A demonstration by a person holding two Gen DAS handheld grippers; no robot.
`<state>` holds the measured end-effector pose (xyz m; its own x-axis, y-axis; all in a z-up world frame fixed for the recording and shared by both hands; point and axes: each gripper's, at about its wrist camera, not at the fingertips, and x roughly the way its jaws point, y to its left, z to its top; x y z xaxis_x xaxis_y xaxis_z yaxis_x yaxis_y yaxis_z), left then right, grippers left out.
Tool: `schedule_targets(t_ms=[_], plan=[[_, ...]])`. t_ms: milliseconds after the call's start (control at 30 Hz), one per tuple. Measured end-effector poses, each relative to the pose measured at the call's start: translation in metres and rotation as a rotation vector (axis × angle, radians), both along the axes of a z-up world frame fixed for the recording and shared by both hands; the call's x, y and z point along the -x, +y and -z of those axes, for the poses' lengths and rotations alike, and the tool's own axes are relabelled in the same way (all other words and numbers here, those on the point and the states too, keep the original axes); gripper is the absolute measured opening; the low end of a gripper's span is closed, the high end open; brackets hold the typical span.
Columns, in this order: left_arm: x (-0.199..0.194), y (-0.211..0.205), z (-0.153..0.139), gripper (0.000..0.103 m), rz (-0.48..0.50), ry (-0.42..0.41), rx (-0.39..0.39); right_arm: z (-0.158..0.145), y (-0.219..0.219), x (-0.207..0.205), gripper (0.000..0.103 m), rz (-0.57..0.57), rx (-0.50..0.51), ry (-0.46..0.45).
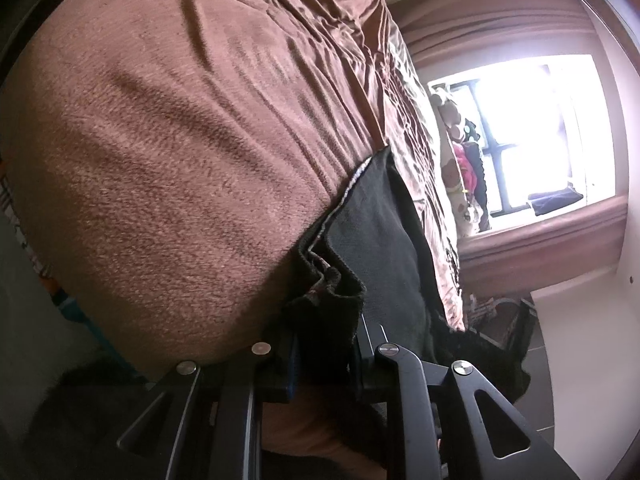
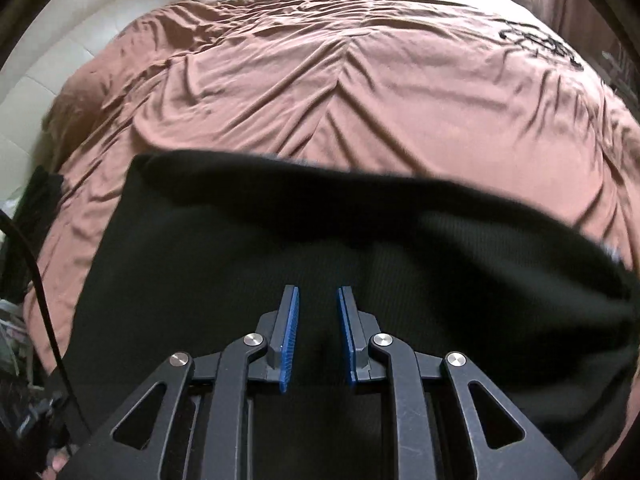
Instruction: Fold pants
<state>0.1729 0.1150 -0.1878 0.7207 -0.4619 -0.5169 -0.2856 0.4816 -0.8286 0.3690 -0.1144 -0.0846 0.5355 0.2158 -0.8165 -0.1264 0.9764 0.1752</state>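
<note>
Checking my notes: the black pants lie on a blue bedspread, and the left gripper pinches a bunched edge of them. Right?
Not quite: the bedspread is brown, not blue, as the right wrist view shows. The left gripper does pinch a bunched edge of the black pants.

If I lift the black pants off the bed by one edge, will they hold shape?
Probably not: the black pants drape and bunch where the left claw grips them, so expect sagging. They look soft and knit, likely light. The blanket may drag on them.

Legible text: none found in either view
Bedspread (image 2: 360, 92) marking: dark script-like pattern (image 2: 540, 46) noted near far right edge, too distorted to be read
Labels, brands, numbers: none made out on pants (image 2: 280, 240) or gripper frames
Signs: none seen
</note>
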Motion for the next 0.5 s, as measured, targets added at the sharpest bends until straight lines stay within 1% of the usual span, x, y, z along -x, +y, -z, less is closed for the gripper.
schedule_targets(t_ms=[100,167,233,367,500], plan=[[-0.003,-0.003,-0.006,0.015,0.011,-0.017,-0.001,-0.002,-0.008,0.018,0.017,-0.006,-0.036,-0.012],[-0.004,-0.005,-0.013,0.015,0.02,-0.035,-0.003,-0.004,-0.013,0.031,0.017,-0.018,-0.049,-0.027],[-0.004,-0.006,-0.019,0.014,0.03,-0.046,-0.004,-0.003,-0.017,0.044,0.017,-0.035,-0.071,-0.024],[-0.006,-0.009,-0.034,0.012,0.042,-0.071,-0.012,-0.002,-0.021,0.063,0.017,-0.057,-0.08,-0.039],[-0.011,-0.016,-0.053,0.012,0.051,-0.103,-0.022,0.007,-0.016,0.084,0.017,-0.076,-0.111,-0.046]])
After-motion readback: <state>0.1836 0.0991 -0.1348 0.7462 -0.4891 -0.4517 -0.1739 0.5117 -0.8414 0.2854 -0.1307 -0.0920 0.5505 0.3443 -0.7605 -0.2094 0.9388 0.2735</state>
